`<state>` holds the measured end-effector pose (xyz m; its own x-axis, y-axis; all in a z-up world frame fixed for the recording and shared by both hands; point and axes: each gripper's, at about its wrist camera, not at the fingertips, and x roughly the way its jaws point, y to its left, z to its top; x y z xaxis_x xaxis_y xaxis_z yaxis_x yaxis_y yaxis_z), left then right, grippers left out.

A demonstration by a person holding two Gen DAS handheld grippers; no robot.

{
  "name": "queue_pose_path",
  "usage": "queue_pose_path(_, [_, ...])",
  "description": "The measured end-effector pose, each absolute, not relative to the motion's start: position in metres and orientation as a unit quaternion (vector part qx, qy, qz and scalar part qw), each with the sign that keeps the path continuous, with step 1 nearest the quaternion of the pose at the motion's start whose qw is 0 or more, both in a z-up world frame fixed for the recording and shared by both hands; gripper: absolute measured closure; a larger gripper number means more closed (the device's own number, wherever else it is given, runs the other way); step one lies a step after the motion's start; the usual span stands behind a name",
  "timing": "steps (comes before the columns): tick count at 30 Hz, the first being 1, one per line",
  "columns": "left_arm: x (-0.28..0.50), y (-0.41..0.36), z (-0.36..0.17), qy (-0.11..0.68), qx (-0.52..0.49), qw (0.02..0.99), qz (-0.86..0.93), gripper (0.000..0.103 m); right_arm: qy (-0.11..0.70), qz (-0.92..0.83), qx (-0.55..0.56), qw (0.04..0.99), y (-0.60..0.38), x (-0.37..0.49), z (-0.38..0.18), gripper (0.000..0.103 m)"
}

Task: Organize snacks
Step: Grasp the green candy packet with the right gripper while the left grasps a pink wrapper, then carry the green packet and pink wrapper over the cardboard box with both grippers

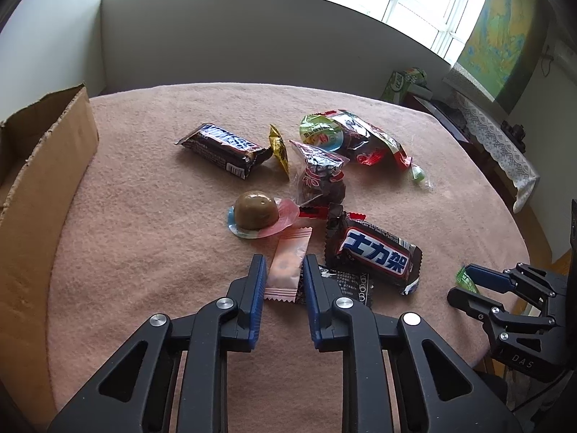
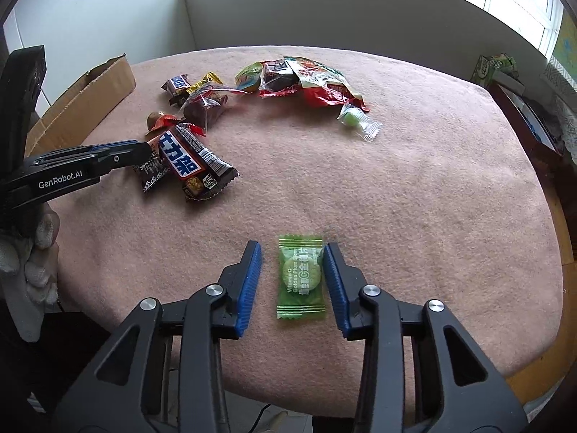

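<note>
The left claw [image 1: 285, 270] stands open low over the pink-covered surface [image 1: 144, 216], its blue pads on either side of a pale pink candy packet [image 1: 288, 270] that lies flat between them; whether the pads touch the wrapper cannot be told. Just right of that packet a small black sachet [image 1: 349, 281] lies partly under a dark Snickers bar with Chinese lettering [image 1: 375, 252]. Beyond the pink packet sits a brown jelly cup [image 1: 256, 209] on its clear rim, and farther back a second Snickers bar [image 1: 223, 149], a gold-wrapped sweet [image 1: 279, 148], a clear bag of dark fruit [image 1: 321, 176] and a red and green snack bag [image 1: 360, 137] lie close together. A cardboard box [image 1: 43, 180] stands open at the left edge of the surface.

The right claw [image 2: 293, 256] is also open, resting low on the surface with a green plum candy packet [image 2: 301, 278] lying flat between its fingers, nearer the right pad. The packet lies well apart from the main cluster. A small clear-wrapped green sweet [image 2: 355, 119] lies alone near the red and green bag. A gloved hand [image 2: 32, 252] holds the left tool at the left of the right wrist view.
</note>
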<state>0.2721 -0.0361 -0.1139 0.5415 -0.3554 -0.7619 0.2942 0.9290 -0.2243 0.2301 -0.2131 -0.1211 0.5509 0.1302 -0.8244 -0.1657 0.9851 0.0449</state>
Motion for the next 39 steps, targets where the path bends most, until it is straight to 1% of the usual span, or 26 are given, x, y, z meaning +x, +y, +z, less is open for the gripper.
queue_pose_path(3, [0.274, -0.035, -0.114, 0.442, -0.041, 0.876, -0.187, 0.086, 0.466, 0.08, -0.02, 0.881, -0.216, 0.228, -0.121, 0.078])
queue_pose_path(11, [0.275, -0.022, -0.112, 0.441, -0.06, 0.877, -0.18, 0.097, 0.463, 0.083, -0.009, 0.882, -0.22, 0.226, -0.12, 0.079])
queue_pose_path(16, [0.28, -0.011, -0.113, 0.446, -0.092, 0.872, -0.18, 0.097, 0.463, 0.084, -0.01, 0.883, -0.22, 0.225, -0.12, 0.08])
queue_pose_path(22, [0.269, -0.016, -0.104, 0.429, -0.073, 0.882, -0.181, 0.099, 0.459, 0.084, 0.008, 0.884, -0.225, 0.223, -0.116, 0.08])
queue_pose_path(28, [0.261, -0.01, -0.091, 0.41, -0.082, 0.89, -0.183, 0.099, 0.448, 0.084, 0.001, 0.89, -0.221, 0.22, -0.105, 0.081])
queue_pose_path(35, [0.269, -0.009, -0.104, 0.431, -0.086, 0.88, -0.179, 0.099, 0.448, 0.088, -0.001, 0.89, -0.214, 0.219, -0.104, 0.081])
queue_pose_path(39, [0.272, -0.015, -0.103, 0.424, -0.087, 0.884, -0.177, 0.099, 0.45, 0.089, 0.001, 0.889, -0.215, 0.217, -0.106, 0.081])
